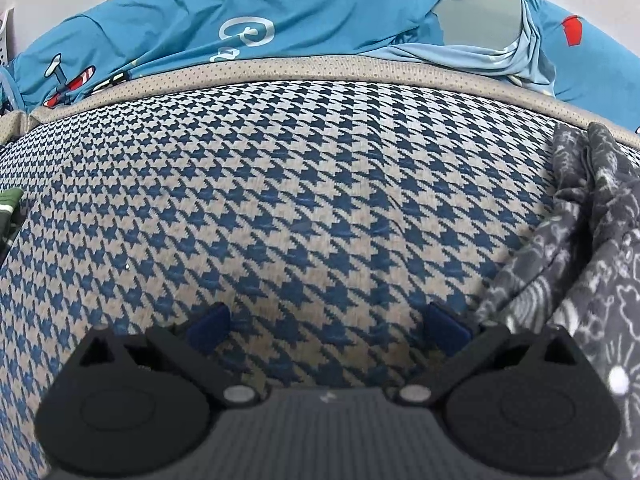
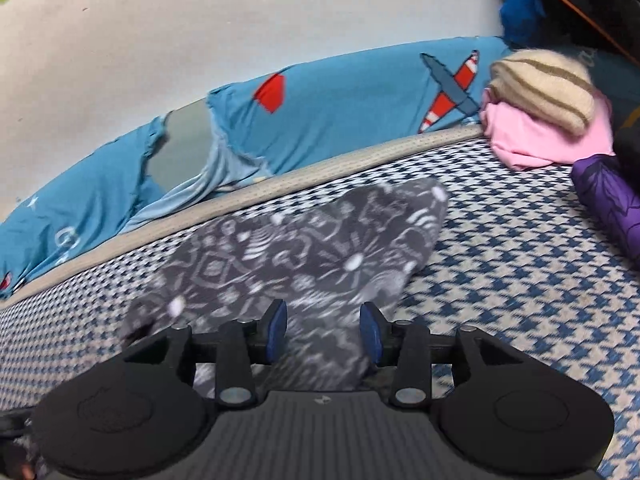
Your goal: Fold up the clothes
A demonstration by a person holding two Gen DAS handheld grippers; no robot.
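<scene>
Left tool [image 1: 328,326] spread wide, empty, angled down; right tool [image 2: 323,330] part-open astride grey patterned garment [image 2: 304,248]

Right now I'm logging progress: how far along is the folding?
Done: pink and striped clothes look stacked at the mattress edge. In hand: the grey patterned garment lies rumpled between the right tool's parted pads; the left tool is open, empty. Left: folding the grey one.

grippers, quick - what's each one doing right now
Left gripper: jaws wide open, nothing between them, over the houndstooth mattress.
Right gripper: jaws partly open, grey patterned garment lies between them, pads not pressing on it.
</scene>
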